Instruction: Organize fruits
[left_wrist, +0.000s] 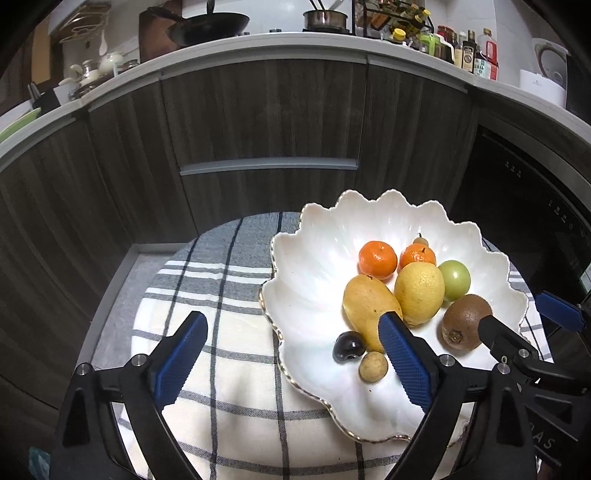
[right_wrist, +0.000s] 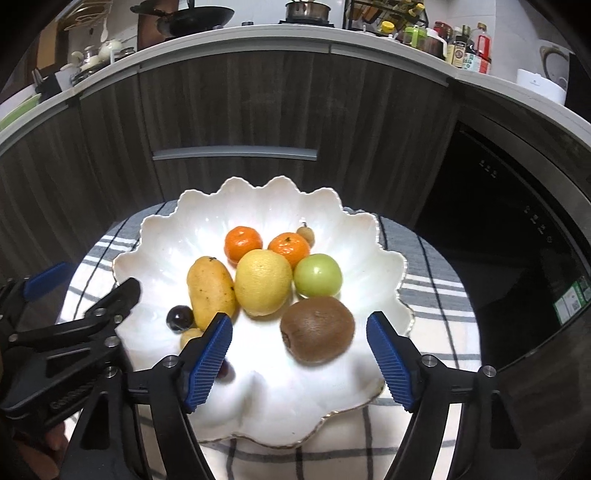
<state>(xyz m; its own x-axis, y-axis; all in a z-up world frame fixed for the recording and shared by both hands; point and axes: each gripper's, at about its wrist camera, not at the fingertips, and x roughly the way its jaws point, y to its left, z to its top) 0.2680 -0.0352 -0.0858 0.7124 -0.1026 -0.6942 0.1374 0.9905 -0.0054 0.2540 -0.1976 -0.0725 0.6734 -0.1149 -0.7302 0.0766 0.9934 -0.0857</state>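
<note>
A white scalloped bowl (left_wrist: 314, 314) (right_wrist: 166, 236) holds several fruits: two oranges (left_wrist: 377, 259) (right_wrist: 243, 242), a lemon (left_wrist: 419, 288) (right_wrist: 263, 281), a mango (left_wrist: 367, 310) (right_wrist: 210, 288), a green fruit (left_wrist: 455, 279) (right_wrist: 317, 275), a kiwi (left_wrist: 465, 325) (right_wrist: 317, 328), a dark cherry (left_wrist: 348, 346) (right_wrist: 180, 318) and a small tan fruit (left_wrist: 373, 366) (right_wrist: 190, 336). My left gripper (left_wrist: 291, 354) is open and empty over the bowl's left rim. My right gripper (right_wrist: 299, 354) is open, its jaws on either side of the kiwi, empty.
The bowl rests on a checked cloth (left_wrist: 221, 295) (right_wrist: 436, 295) over a round table. Dark wood cabinets (left_wrist: 258, 122) and a counter with pans and bottles stand behind. A black oven (right_wrist: 517, 229) is at the right.
</note>
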